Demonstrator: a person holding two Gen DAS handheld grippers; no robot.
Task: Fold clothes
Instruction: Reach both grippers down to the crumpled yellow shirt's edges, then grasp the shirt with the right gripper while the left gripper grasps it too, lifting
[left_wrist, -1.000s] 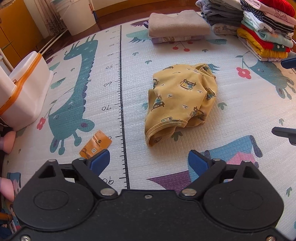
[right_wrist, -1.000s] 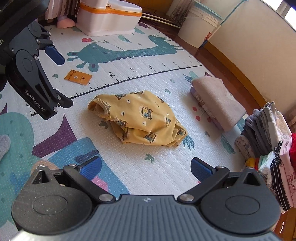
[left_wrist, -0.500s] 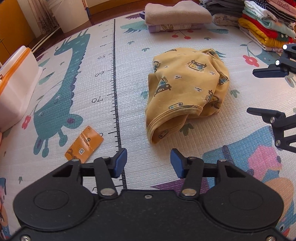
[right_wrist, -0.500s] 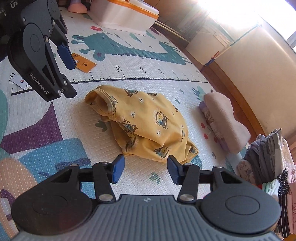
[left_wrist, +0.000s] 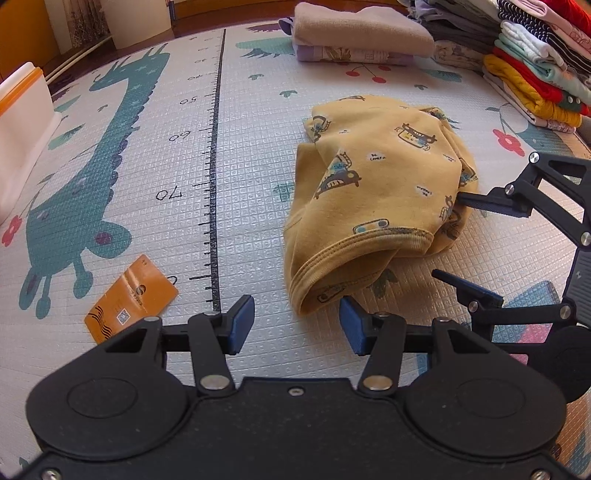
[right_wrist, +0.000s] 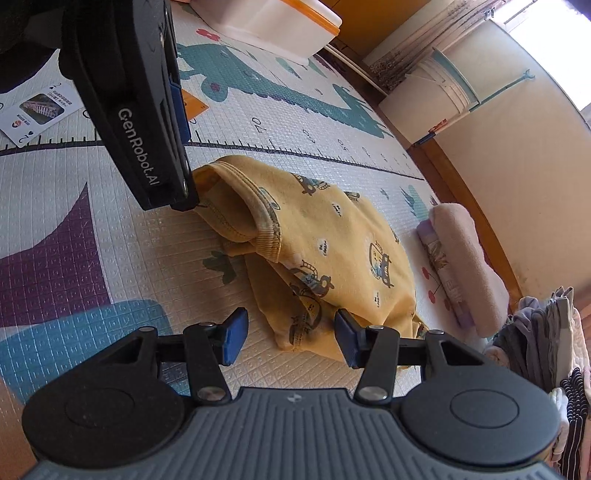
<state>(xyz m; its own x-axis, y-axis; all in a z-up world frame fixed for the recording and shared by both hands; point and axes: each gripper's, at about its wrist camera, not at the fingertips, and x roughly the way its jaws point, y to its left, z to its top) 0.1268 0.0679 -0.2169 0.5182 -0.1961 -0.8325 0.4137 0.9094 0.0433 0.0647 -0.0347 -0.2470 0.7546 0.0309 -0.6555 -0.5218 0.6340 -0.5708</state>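
A crumpled yellow printed garment (left_wrist: 376, 184) lies on the play mat (left_wrist: 240, 166), its ribbed hem opening toward the left wrist camera. My left gripper (left_wrist: 296, 326) is open, low over the mat, just short of that hem. In the same view my right gripper (left_wrist: 458, 242) comes in from the right, open, its upper finger touching the garment's side. The right wrist view shows the garment (right_wrist: 332, 240) with its near edge between the fingers of my open right gripper (right_wrist: 290, 336), and my left gripper (right_wrist: 181, 155) at the hem, top left.
An orange card (left_wrist: 129, 299) lies on the mat left of my left gripper. A white box with an orange lid (left_wrist: 22, 122) stands far left. A folded beige stack (left_wrist: 354, 37) and a tall pile of folded clothes (left_wrist: 535, 62) sit at the back right. A white bucket (right_wrist: 424, 99) stands by the wall.
Both grippers have moved down and in toward the yellow garment from opposite sides. Their jaws have narrowed from wide open to a smaller gap. The garment has not moved.
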